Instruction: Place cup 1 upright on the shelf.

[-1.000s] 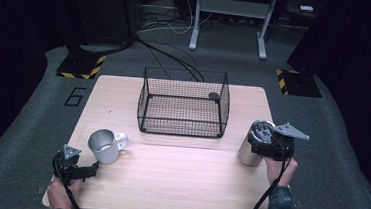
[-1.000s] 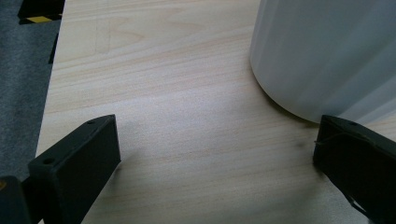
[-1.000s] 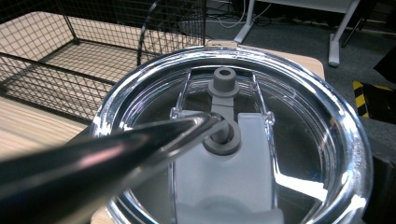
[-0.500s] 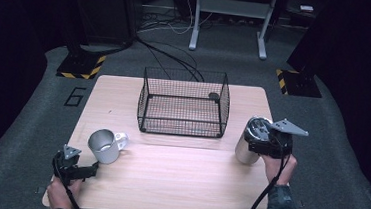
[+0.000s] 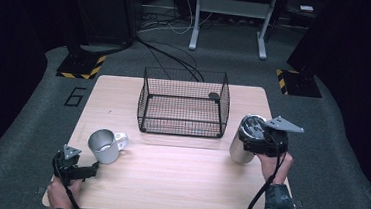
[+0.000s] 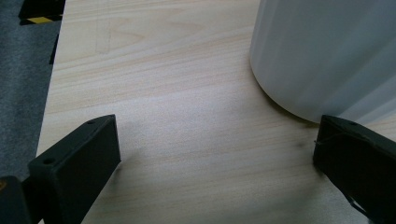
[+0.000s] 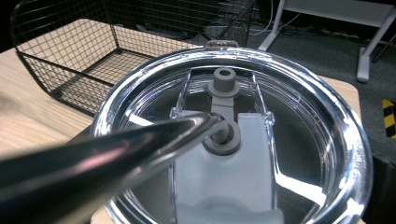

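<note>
Seen from above: a light wooden table [image 5: 167, 178] on grey carpet, dark room around it. Near the far middle of the table, a black wire basket [image 5: 183, 108], open at the top, with a small dark round object [image 5: 214, 95] at its far right corner; too small to tell what.

At the near left, a metal mug [image 5: 104, 146] standing upright, mouth up, handle pointing right. Just beside it, nearer the table's front edge, the left tongs [image 5: 90, 169] held low in a hand [image 5: 58, 195], aimed toward the mug. From the left gripper view: jaws spread wide over bare wood, nothing between them, the pale rounded wall of the mug [image 6: 327, 56] just beyond the right jaw, close but not visibly touching.

At the right edge of the table, a steel tumbler [image 5: 245, 139] with a clear lid, tilted slightly and seemingly just off the tabletop, though contact with the wood is hard to judge. Right tongs [image 5: 253, 140] at its upper part, gripped by a hand [image 5: 274, 164] with a camouflage sleeve [image 5: 280, 207]. From the right gripper view: the clear lid [image 7: 299, 149] very close, a grey slider piece at its centre, a shiny metal bar [image 7: 93, 158] crossing in front, the basket [image 7: 70, 51] behind at left. Jaws hidden there; cannot tell whether clamped or loose.
</note>
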Motion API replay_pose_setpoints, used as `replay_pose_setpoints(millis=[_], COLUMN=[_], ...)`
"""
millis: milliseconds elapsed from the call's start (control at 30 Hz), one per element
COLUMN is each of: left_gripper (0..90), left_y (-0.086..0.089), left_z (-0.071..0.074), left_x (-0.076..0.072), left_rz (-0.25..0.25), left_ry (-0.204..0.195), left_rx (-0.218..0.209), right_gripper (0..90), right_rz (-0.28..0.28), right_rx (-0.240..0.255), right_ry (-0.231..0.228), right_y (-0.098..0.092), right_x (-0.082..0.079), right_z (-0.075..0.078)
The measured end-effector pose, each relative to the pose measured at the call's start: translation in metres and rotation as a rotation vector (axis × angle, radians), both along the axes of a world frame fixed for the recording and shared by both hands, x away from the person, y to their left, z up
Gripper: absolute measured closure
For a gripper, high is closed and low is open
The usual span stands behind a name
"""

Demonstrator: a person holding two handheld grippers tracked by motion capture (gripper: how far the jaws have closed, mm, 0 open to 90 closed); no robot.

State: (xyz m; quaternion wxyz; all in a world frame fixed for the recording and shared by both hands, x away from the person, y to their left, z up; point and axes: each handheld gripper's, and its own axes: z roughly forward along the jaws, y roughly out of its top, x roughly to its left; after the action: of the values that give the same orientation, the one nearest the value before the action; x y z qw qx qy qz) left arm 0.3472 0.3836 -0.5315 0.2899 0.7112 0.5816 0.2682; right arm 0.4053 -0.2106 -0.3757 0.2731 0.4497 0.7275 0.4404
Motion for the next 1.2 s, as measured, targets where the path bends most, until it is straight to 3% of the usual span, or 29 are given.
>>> replay_pose_setpoints(millis=[1200], left_gripper=[0.5], left_y=[-0.001], left_z=[0.0], left_x=[0.0], left_rz=[0.002], left_ry=[-0.007], left_rx=[0.007], right_gripper=[3.3], right_rz=[0.126], right_rx=[0.002], right_ry=[-0.001], right_y=[0.045], right_x=[0.01], right_z=[0.021])
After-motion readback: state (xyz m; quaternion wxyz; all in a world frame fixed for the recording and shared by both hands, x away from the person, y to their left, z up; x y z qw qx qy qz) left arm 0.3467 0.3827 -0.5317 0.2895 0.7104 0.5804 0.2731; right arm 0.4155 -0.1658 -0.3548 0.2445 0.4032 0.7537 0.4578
